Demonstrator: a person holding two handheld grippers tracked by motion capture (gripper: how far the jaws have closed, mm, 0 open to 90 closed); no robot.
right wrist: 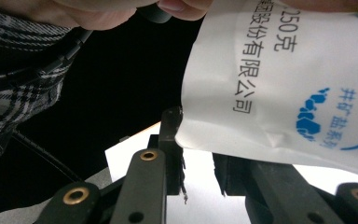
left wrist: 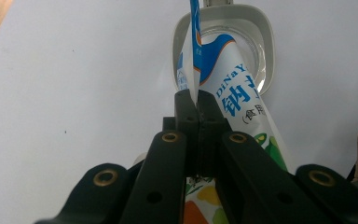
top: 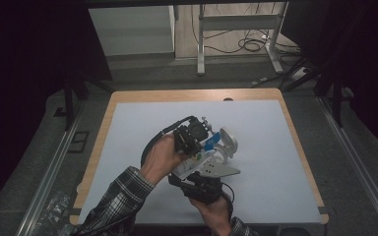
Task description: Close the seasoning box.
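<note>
A white salt bag (top: 198,159) with blue print hangs tilted above the table between both grippers. My left gripper (left wrist: 196,100) is shut on the bag's thin folded top edge (left wrist: 195,56). The bag's mouth end (left wrist: 223,51) points down into a white rounded-square bowl (left wrist: 264,32) with a clear inside. That bowl (top: 229,139) stands on the mat just right of the left gripper (top: 203,142). My right gripper (top: 194,173) comes from below. Its jaws (right wrist: 198,140) close on the bag's lower corner (right wrist: 279,79); the bag hides the right jaw's tip.
A white mat (top: 275,162) covers the table, whose wooden rim (top: 192,95) shows at the back and sides. Behind the table stands a metal desk frame (top: 201,44) with cables on the floor. A plaid sleeve (top: 120,194) enters at the bottom left.
</note>
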